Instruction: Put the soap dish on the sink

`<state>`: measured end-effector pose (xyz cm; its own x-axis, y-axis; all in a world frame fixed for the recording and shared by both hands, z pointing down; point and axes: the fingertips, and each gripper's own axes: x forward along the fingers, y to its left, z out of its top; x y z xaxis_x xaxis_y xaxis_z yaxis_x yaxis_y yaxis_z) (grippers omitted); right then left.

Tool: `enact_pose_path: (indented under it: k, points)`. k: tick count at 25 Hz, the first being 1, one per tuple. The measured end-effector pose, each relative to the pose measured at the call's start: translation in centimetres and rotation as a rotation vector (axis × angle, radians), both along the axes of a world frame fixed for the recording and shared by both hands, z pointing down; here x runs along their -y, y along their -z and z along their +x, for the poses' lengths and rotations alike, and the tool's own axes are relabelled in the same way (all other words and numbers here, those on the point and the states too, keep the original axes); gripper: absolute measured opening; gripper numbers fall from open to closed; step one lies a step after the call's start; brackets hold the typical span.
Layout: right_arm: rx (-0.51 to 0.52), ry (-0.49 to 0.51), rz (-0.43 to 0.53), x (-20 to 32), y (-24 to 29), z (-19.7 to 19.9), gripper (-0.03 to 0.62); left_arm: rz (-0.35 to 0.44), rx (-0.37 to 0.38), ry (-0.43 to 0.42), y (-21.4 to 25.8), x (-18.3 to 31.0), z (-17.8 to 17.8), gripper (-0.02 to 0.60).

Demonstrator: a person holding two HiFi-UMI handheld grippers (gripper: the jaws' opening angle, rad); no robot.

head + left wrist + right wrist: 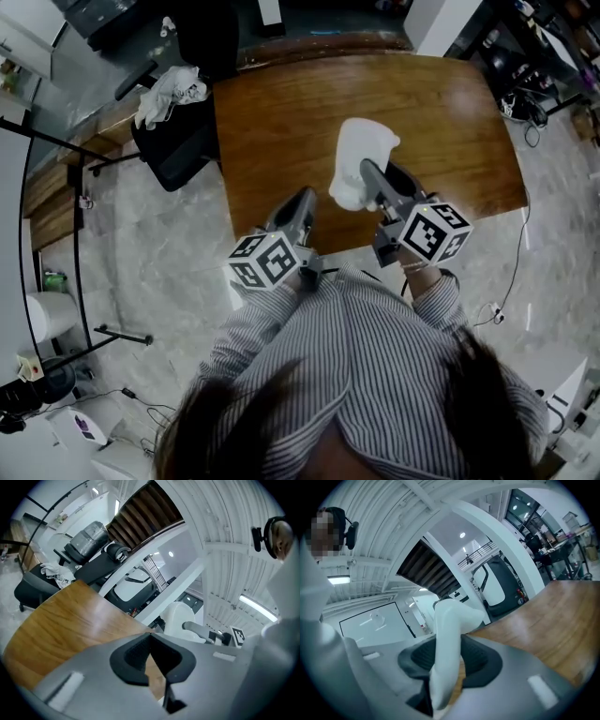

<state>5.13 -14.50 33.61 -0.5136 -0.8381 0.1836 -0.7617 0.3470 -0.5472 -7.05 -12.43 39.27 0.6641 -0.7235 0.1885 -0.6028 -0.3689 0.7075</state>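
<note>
The soap dish (pixel 361 155) is a white moulded piece held on edge above the near edge of a brown wooden table (pixel 281 112). My right gripper (pixel 384 180) is shut on the dish's lower end. In the right gripper view the dish (pixel 452 616) stands upright between the dark pads (pixel 480 660) of that gripper (pixel 449 654). My left gripper (pixel 305 202) hangs beside it to the left, shut with nothing in it. Its tips (pixel 150 637) meet in the left gripper view, where the dish (pixel 180 618) shows at the right. No sink is in view.
A black office chair (pixel 178 141) with a white cloth (pixel 169 92) on it stands at the table's left corner. Cables and gear (pixel 520 103) lie on the floor at the right. White stands and equipment (pixel 47 319) line the left side. The floor is pale marble.
</note>
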Motion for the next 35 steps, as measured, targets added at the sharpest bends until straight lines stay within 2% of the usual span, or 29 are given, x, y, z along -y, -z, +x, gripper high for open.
enact_pose_path:
  k: [10, 17, 23, 35]
  points:
    - [-0.041, 0.032, -0.11, 3.4, -3.7, -1.2, 0.138, -0.106, -0.021, -0.063, -3.3, 2.5, 0.5, 0.0]
    - [-0.061, 0.072, -0.178, 5.5, -6.3, -1.6, 0.138, -0.141, -0.013, 0.008, -4.6, 4.3, -0.8, 0.0]
    - [-0.087, 0.122, -0.257, 6.8, -9.7, -1.6, 0.138, -0.213, -0.025, 0.049, -6.5, 4.4, -0.8, 0.0]
    - [-0.101, 0.19, -0.428, 6.0, -17.8, -2.0, 0.138, -0.323, -0.015, 0.078, -11.0, 2.4, -0.1, 0.0]
